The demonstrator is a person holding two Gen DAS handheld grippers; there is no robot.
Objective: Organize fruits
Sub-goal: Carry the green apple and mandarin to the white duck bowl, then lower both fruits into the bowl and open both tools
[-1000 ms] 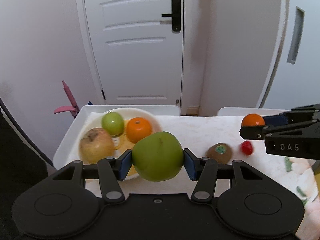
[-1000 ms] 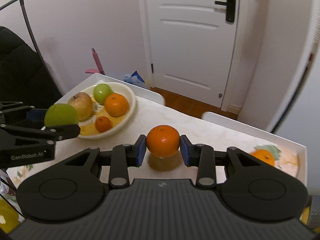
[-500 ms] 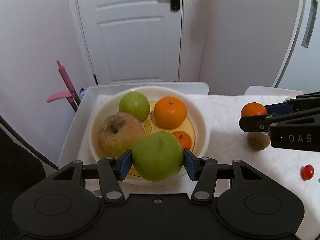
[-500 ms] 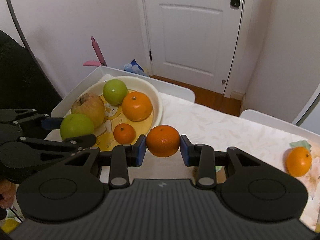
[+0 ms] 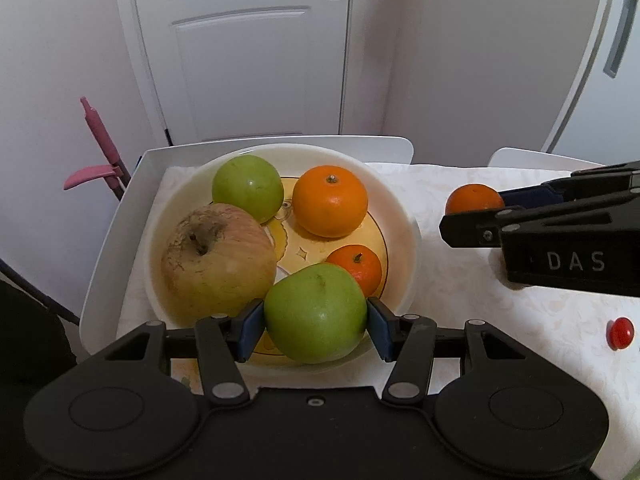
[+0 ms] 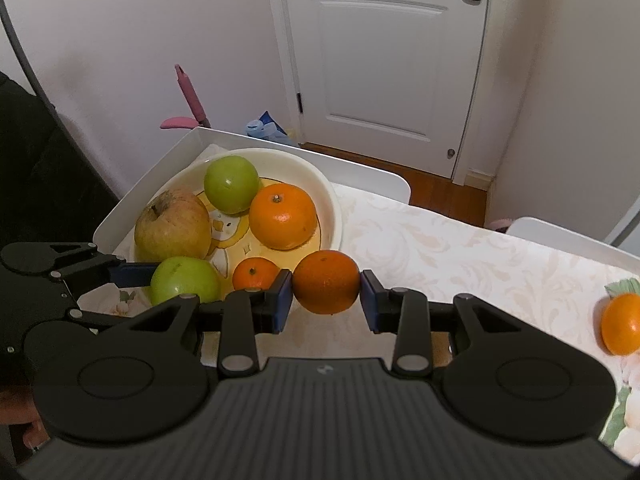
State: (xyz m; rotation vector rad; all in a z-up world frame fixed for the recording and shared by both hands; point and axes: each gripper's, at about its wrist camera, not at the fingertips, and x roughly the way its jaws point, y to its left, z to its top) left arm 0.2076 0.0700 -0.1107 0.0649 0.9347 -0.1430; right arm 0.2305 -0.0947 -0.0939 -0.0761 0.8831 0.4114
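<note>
My left gripper (image 5: 315, 320) is shut on a green apple (image 5: 315, 312) and holds it over the near rim of the white bowl (image 5: 404, 216). The bowl holds a russet apple (image 5: 218, 258), a second green apple (image 5: 248, 186), a large orange (image 5: 330, 200) and a small mandarin (image 5: 356, 266). My right gripper (image 6: 326, 294) is shut on an orange (image 6: 326, 282) just to the right of the bowl's rim (image 6: 334, 204). The right gripper also shows in the left wrist view (image 5: 472, 210), and the left gripper in the right wrist view (image 6: 176, 276).
The bowl sits on a white tray (image 5: 100, 264) at the table's left end. A small red tomato (image 5: 620, 333) lies on the cloth to the right. Another orange (image 6: 622, 330) lies on a patterned plate at far right. A pink handle (image 5: 98, 136) stands by the wall.
Both grippers have moved left towards the bowl with their fruit. The green apple is now over the bowl's near rim, and the orange is next to its right rim.
</note>
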